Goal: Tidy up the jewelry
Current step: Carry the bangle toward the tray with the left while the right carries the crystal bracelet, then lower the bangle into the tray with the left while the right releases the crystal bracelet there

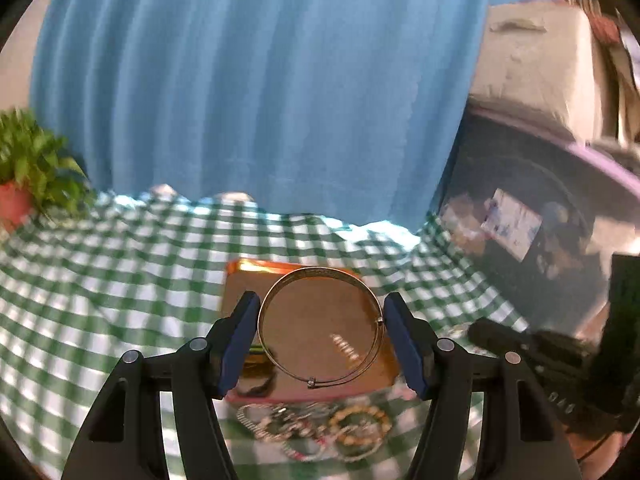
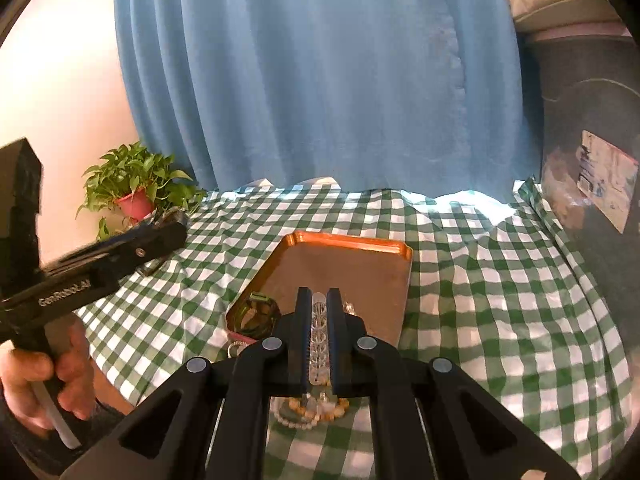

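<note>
Left wrist view: we see our left gripper clamping a gold bangle between its blue pads, above the copper tray; more jewelry is heaped on the checked cloth just before the tray. In the right wrist view, our right gripper is nearly closed on a clear bead bracelet over the same tray.

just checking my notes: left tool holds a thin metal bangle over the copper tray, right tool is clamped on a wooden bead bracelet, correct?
Not quite. The right tool is clamped on a clear bead bracelet, not a wooden one, as the right wrist view shows. The rest stands: the left tool holds the thin metal bangle over the copper tray.
</note>
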A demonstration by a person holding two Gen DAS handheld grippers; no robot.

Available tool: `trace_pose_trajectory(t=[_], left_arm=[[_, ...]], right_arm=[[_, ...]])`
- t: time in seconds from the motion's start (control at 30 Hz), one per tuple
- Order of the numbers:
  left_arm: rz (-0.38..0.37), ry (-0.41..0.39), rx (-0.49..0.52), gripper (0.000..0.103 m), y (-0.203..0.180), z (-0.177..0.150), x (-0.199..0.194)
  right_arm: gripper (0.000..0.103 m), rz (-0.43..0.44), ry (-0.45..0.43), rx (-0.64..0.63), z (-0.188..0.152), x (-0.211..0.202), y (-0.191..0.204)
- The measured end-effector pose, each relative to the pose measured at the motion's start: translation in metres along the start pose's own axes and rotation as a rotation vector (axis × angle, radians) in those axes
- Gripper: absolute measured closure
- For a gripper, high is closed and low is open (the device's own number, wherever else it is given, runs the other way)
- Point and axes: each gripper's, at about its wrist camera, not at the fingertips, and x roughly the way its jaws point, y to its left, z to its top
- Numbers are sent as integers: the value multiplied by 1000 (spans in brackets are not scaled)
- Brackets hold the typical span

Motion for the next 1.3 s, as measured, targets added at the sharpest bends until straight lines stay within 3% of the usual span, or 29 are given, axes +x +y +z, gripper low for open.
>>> trace_pose_trajectory(t=[0.07,0.23,0.4,0.47,0.57,0.63,0.77,0.87,0.93,1.03,1.13,1.3], left_arm=[[-6,-5,-5,39,2,4,13],[58,-29,-38,39,12,10,46],[-2,66,-117,39,33,15,90],[-40,67,-121,39,36,18,101],[34,64,-38,39,30,21,119],[69,115,9,39,30,18,141],[78,205,-71,39,40,5,174],[93,190,-36,38,36,5,180],[148,196,1,38,37,4,187],[260,273,65,38,44,-9,208],[284,369,44,38,55,-23,228],[334,398,103,38,50,-33,235]], right_arm=[[97,3,-4,2,6,11,-3],[97,23,-8,31,18,46,-11],[97,31,-10,69,23,88,-16],[96,61,-9,100,23,103,-21],[97,100,-1,109,23,126,-26],[96,98,16,93,23,142,-30],[96,126,58,151,24,167,-42],[95,141,66,162,28,176,-43],[95,142,61,150,31,181,-42],[95,115,99,153,25,198,-47],[95,51,179,165,10,223,-55],[95,7,213,161,4,229,-61]])
